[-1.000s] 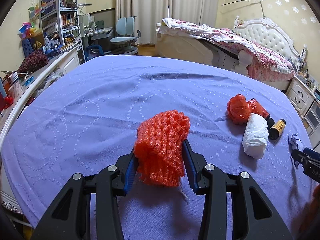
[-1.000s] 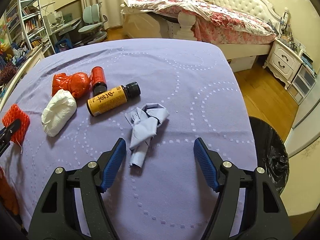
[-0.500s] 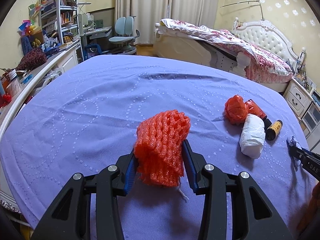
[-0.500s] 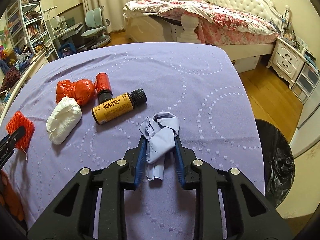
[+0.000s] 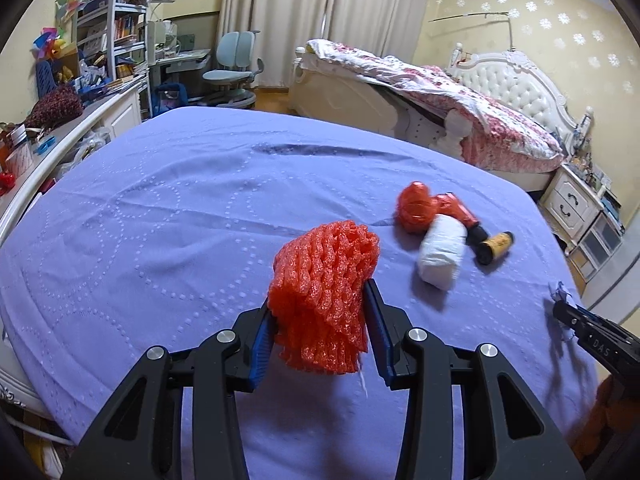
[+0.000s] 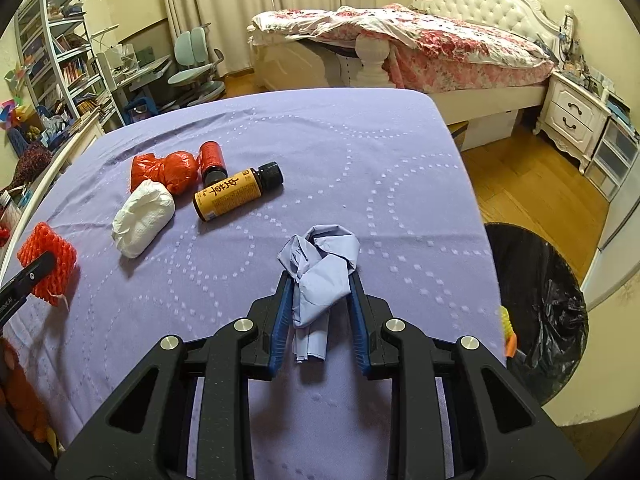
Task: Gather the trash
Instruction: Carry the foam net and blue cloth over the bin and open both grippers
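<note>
While an orange foam fruit net (image 5: 324, 300) is pinched between the blue pads of the left gripper (image 5: 320, 332) and carried clear of the purple bedspread (image 5: 160, 216), a crumpled blue paper (image 6: 320, 272) is clamped in the right gripper (image 6: 320, 316), whose jaws are drawn in tight on it. The paper is held above the bedspread near its right edge, with a shadow cast beneath it. Toward the middle of the bedspread a cluster of remaining trash is seen: a knotted orange plastic bag (image 6: 166, 170), a white wad of tissue (image 6: 142, 218) touching it, a small red bottle (image 6: 211, 161) just beside the bag, and an amber bottle with a yellow label (image 6: 236, 194) lying on its side. Off the right edge of the bedspread, on the wooden floor, a bin lined with a black bag (image 6: 536, 304) is visible. In the right wrist view the foam net is seen near the left edge of the bedspread.
</note>
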`<state>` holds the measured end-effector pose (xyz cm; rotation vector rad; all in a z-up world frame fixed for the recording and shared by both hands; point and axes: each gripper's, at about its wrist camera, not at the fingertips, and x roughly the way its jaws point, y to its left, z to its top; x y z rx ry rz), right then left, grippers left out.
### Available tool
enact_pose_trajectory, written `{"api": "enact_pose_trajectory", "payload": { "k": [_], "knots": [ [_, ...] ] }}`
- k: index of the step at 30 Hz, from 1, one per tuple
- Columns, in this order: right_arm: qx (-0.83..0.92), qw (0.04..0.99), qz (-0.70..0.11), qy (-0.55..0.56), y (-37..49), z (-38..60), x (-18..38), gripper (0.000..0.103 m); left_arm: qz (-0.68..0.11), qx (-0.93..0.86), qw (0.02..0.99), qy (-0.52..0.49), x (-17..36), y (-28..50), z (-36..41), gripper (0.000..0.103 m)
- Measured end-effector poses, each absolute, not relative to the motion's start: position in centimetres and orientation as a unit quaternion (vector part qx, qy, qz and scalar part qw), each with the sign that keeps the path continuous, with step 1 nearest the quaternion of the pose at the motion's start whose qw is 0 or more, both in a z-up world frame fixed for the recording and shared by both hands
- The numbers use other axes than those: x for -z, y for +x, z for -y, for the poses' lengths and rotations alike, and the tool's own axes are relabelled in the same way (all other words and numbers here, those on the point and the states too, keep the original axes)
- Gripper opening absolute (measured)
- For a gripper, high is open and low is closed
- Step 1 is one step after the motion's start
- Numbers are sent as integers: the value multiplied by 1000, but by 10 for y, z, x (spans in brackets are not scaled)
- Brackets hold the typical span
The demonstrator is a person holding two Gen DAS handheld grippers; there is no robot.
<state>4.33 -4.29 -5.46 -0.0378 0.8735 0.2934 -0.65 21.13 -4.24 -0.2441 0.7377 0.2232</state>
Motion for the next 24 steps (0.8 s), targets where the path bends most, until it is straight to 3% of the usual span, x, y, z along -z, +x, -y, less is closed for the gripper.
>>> {"api": "enact_pose_trajectory", "payload": {
  "k": [9,24],
  "knots": [
    [-126,909,-398,3,24,80,40,26,-331,-35,939,-88,17,-8,-148,42],
    [-38,925,-377,18,19,178,33,26,-333,94,938,-23,21,42,-12,42]
  ]
}}
